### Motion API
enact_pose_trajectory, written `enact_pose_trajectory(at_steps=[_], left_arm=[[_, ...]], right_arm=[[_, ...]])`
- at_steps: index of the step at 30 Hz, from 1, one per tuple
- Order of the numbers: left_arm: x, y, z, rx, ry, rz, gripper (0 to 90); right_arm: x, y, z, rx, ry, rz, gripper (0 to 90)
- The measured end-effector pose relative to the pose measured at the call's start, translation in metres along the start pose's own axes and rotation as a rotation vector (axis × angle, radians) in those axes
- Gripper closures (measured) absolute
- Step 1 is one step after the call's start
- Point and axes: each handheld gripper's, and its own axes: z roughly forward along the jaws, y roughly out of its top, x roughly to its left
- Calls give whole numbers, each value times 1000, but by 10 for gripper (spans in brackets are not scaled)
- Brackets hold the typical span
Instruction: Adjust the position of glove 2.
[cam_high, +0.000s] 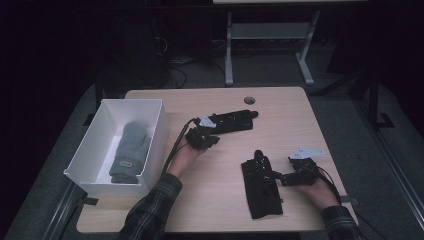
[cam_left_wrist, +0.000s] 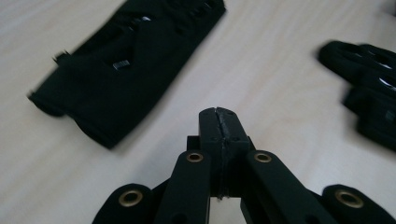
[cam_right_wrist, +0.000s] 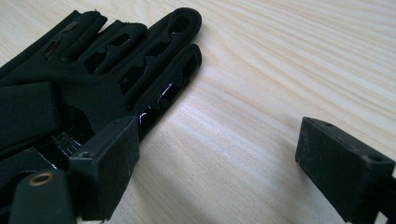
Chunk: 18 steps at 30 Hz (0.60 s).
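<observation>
Two black gloves lie flat on the wooden table (cam_high: 300, 125). The far glove (cam_high: 230, 121) (cam_left_wrist: 126, 65) lies up and to the left of my left gripper (cam_high: 212, 140) (cam_left_wrist: 218, 114), whose jaws are shut with nothing between them. The near glove (cam_high: 261, 187) (cam_right_wrist: 93, 70) lies by my right gripper (cam_high: 281, 177) (cam_right_wrist: 224, 163). This gripper stands open; its left pad (cam_right_wrist: 107, 158) sits at the glove's edge and bare wood lies between the pads. The finger end of the second glove (cam_left_wrist: 369, 88) shows at the right of the left gripper view.
A white open box (cam_high: 95, 150) stands at the table's left edge with a grey mitten (cam_high: 131, 150) inside. A round cable hole (cam_high: 249, 100) sits near the far edge. A table frame (cam_high: 270, 45) stands on the floor behind.
</observation>
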Motion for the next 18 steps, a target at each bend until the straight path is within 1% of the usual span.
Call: enact_pose_trajectory(at_steps=[1, 2, 3, 7, 8, 10, 11, 13, 14, 15, 16, 18], left_arm=[[3, 3, 3, -3, 6, -1, 896], [9, 7, 8, -8, 8, -9, 896], [11, 9, 10, -2, 14, -16, 896], [22, 18, 24, -14, 31, -17, 896], [25, 19, 27, -20, 32, -20, 896], [32, 21, 31, -11, 42, -21, 895], [35, 22, 35, -23, 43, -34, 895], [40, 22, 39, -26, 46, -46, 895], [42, 22, 42, -22, 49, -51, 895], [44, 22, 46, -3, 61, -45, 895], [46, 22, 49, 5, 67, -47, 895], [49, 18, 53, 13, 57, -75, 895]], right_arm=[[0, 0, 0, 0, 0, 0, 135], [0, 0, 0, 0, 0, 0, 135], [0, 0, 0, 0, 0, 0, 135], [0, 0, 0, 0, 0, 0, 135], [0, 0, 0, 0, 0, 0, 135], [0, 0, 0, 0, 0, 0, 135], [0, 0, 0, 0, 0, 0, 135], [0, 0, 0, 0, 0, 0, 135], [0, 0, 0, 0, 0, 0, 135], [0, 0, 0, 0, 0, 0, 135], [0, 0, 0, 0, 0, 0, 135], [0, 0, 0, 0, 0, 0, 135]])
